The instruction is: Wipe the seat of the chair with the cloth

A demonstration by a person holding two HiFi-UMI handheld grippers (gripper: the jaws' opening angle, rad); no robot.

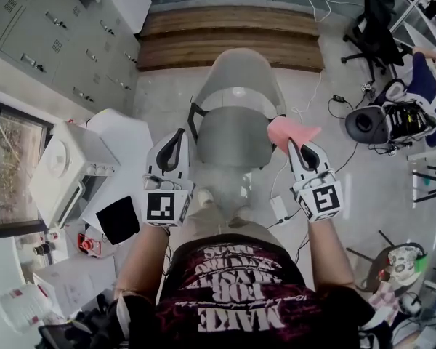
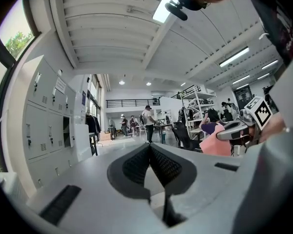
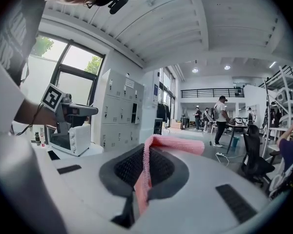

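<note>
A grey chair stands right in front of me, its seat (image 1: 231, 137) bare and its pale curved back (image 1: 238, 78) beyond. My right gripper (image 1: 299, 150) is shut on a pink cloth (image 1: 291, 131), which sticks up past the jaw tips over the seat's right edge. In the right gripper view the cloth (image 3: 147, 168) is pinched between the dark pads and flops to the right. My left gripper (image 1: 174, 144) hovers by the seat's left edge, shut with nothing in it; its pads (image 2: 162, 165) meet in the left gripper view.
A white table (image 1: 120, 147) with a toaster oven (image 1: 62, 166) stands at the left. Grey lockers (image 1: 51, 27) line the left wall. Cables and a power strip (image 1: 280, 209) lie on the floor by the chair. An office chair (image 1: 374, 27) and clutter sit at the right.
</note>
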